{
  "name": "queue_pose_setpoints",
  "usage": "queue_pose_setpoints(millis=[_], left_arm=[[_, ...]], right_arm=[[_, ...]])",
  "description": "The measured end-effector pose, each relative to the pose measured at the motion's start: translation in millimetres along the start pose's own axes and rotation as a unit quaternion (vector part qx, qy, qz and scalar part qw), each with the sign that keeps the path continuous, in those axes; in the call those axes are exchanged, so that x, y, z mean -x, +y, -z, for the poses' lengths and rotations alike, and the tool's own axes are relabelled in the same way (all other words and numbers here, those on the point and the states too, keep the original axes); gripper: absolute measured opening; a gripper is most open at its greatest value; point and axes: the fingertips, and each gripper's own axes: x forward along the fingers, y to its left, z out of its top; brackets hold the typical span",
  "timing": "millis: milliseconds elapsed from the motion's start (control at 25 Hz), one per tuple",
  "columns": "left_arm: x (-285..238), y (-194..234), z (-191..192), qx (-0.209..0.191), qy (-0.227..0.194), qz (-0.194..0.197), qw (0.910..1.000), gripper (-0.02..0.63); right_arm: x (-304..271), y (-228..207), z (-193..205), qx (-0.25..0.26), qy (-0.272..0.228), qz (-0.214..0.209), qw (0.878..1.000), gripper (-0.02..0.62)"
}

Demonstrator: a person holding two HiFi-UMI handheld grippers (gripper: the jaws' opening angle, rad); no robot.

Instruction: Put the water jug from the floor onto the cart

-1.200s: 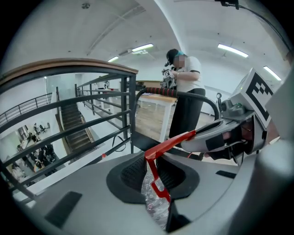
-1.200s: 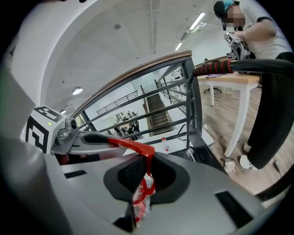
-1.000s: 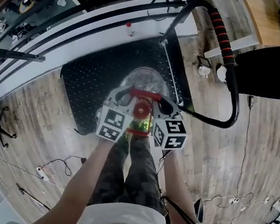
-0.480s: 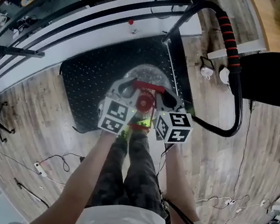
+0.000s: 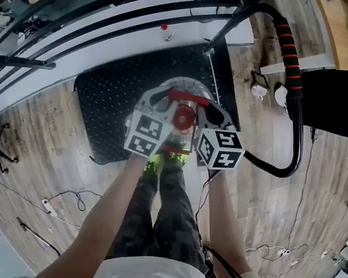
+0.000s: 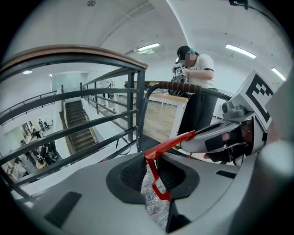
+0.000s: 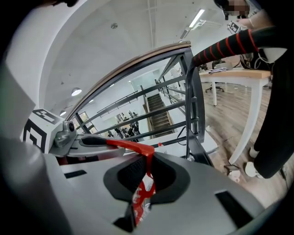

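The water jug [image 5: 181,87] is a clear bottle with a red cap [image 5: 182,118] and a red carry handle [image 5: 182,96]. It hangs over the black deck of the cart [image 5: 106,107]. My left gripper [image 5: 165,99] is shut on the handle's left end and my right gripper [image 5: 203,107] on its right end. In the left gripper view the red handle [image 6: 155,170] is pinched between the dark pads of the left gripper [image 6: 154,173]. The right gripper view shows the right gripper [image 7: 144,176] clamping the red handle [image 7: 148,160] the same way. The jug's base is hidden.
The cart's push bar with its red and black grip [image 5: 291,62] curves along the right. Dark railing bars [image 5: 82,17] run beyond the cart. A person in black trousers [image 5: 347,91] stands at the right by a wooden table [image 5: 332,23]. Cables [image 5: 63,206] lie on the wooden floor.
Both grippers have carried the jug forward and a little lower, further over the cart's deck. Both grips on the handle are unchanged.
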Motion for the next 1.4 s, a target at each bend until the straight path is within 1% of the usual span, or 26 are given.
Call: queue_pose_setpoints(millis=[360, 600, 840, 1000, 1160, 1240, 1280, 1320, 1400], left_arm=[[-22.9, 13.1, -9.2, 0.009, -0.002, 0.000, 1.0000, 0.069], [-32.8, 20.1, -11.8, 0.007, -0.004, -0.003, 1.0000, 0.069], [-33.4, 20.9, -11.0, 0.006, -0.021, 0.000, 0.9998, 0.069], [-33.5, 22.4, -11.0, 0.009, -0.032, 0.000, 0.9995, 0.071], [-34.0, 23.5, -8.4, 0.017, -0.031, 0.001, 0.9994, 0.074], [-32.5, 24.0, -6.1, 0.017, -0.029, 0.001, 0.9994, 0.080], [-31.3, 24.8, -4.9, 0.017, -0.028, -0.001, 0.9995, 0.088], [-29.8, 25.9, -4.0, 0.018, -0.028, -0.003, 0.9995, 0.098], [-26.2, 27.1, -3.3, 0.018, -0.029, -0.007, 0.9994, 0.107]], right_arm=[[-21.4, -16.8, -14.1, 0.000, -0.001, -0.002, 1.000, 0.031], [-32.3, -22.7, -19.2, 0.003, -0.004, -0.008, 1.000, 0.031], [-34.2, -22.7, -20.1, -0.003, -0.020, -0.006, 1.000, 0.032], [-37.6, -21.0, -21.0, 0.023, -0.024, -0.001, 0.999, 0.032], [-39.3, -23.0, -17.9, 0.040, -0.017, 0.005, 0.999, 0.034], [-39.0, -24.8, -14.4, 0.036, -0.012, 0.009, 0.999, 0.061], [-38.9, -25.9, -12.8, 0.031, -0.010, 0.010, 0.999, 0.108], [-38.6, -27.2, -11.5, 0.026, -0.009, 0.011, 1.000, 0.127], [-36.7, -30.0, -9.7, 0.021, -0.009, 0.015, 1.000, 0.135]])
